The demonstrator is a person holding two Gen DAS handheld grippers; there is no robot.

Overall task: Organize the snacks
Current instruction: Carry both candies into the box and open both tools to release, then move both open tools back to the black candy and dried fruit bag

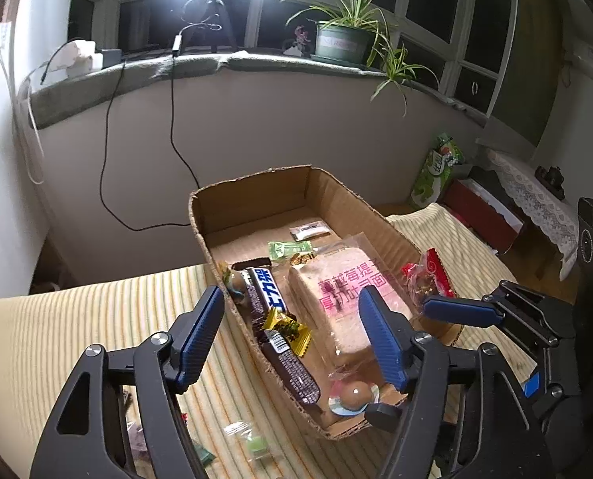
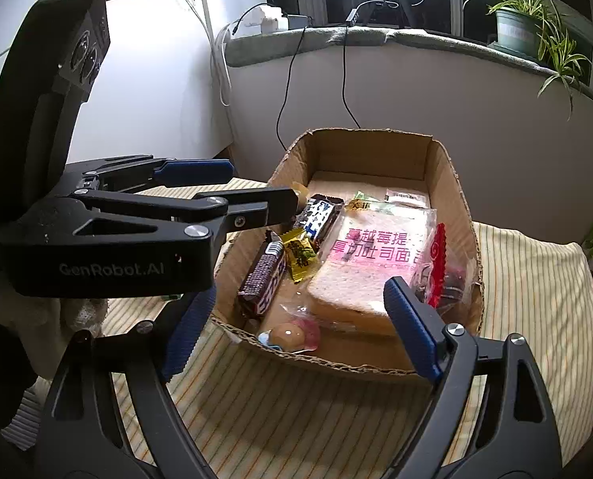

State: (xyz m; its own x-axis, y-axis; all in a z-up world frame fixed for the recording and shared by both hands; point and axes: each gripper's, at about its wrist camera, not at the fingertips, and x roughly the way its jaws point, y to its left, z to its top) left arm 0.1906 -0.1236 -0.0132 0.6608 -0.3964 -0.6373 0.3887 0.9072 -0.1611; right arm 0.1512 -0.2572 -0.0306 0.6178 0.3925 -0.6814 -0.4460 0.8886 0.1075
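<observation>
Left wrist view showed the left gripper (image 1: 292, 331) with its blue-padded jaws spread wide and nothing pinched between them, hovering over the near end of the open brown cardboard box (image 1: 200, 219). The box served as landmark; it stood on a cream cloth with thin green and yellow stripes (image 1: 96, 311).

Nearest, on the cloth in front of the box's near-left corner, several small clear-wrapped sweets (image 1: 252, 445) lay loose outside the box. Judged from this, the sorting was well advanced but not finished: those pieces remained to be gathered.

Inside the box at its near end lay a round sweet in clear wrap (image 1: 354, 395). Beyond it, a long dark chocolate bar with a blue-and-white label (image 1: 274, 315) lay along the box's left wall, long axis parallel to the box's length, one end pointing at the near corner. A small yellow sachet (image 1: 288, 329) rested on it. Beside it, a clear bag of thick sliced bread with pink print (image 1: 336, 291) filled the box's middle, long axis likewise along the box.

A red-edged clear packet (image 1: 432, 275) leaned at the box's right wall. Small green and white sachets lay toward the far end.

The right gripper (image 2: 296, 315) was also spread and empty, straddling the box's near end.
</observation>
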